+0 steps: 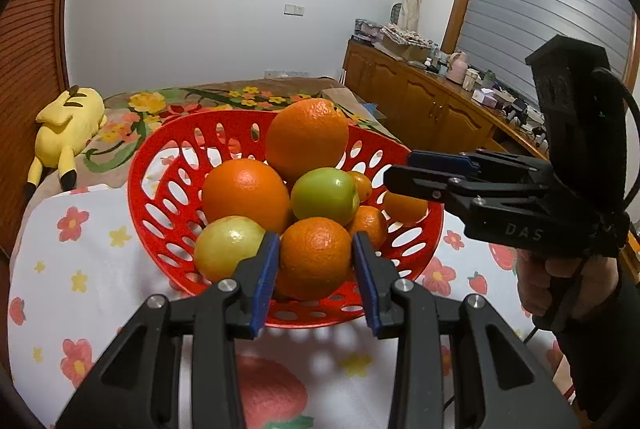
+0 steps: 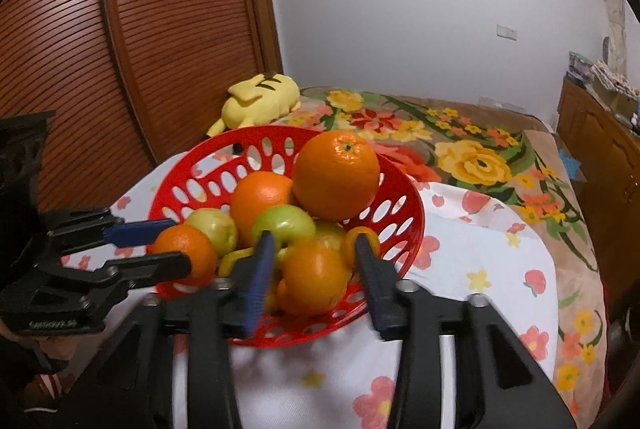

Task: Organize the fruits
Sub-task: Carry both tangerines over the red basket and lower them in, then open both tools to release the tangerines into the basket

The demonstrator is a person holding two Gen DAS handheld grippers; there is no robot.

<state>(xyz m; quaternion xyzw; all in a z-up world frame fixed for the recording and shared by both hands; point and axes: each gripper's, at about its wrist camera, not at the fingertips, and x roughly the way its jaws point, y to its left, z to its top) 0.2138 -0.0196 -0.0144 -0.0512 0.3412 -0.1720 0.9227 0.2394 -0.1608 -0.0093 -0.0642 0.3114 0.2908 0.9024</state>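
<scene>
A red perforated basket (image 1: 160, 189) (image 2: 404, 197) stands on a flowered cloth and holds several oranges and green fruits, with a large orange (image 1: 307, 139) (image 2: 337, 175) on top. My left gripper (image 1: 316, 261) (image 2: 160, 249) is over the basket's near rim, its jaws against the sides of a small orange (image 1: 314, 257) (image 2: 188, 253). My right gripper (image 2: 316, 269) (image 1: 400, 169) is open over the basket's right rim, its fingers on either side of another orange (image 2: 314, 275) without pressing it.
The basket stands on a white cloth with flowers and strawberries (image 1: 72, 269) over a floral bedspread (image 2: 472, 157). A yellow plush toy (image 1: 66, 125) (image 2: 260, 101) lies behind. A slatted wooden door (image 2: 120, 49) is on the left, and a cluttered wooden cabinet (image 1: 420, 101) on the right.
</scene>
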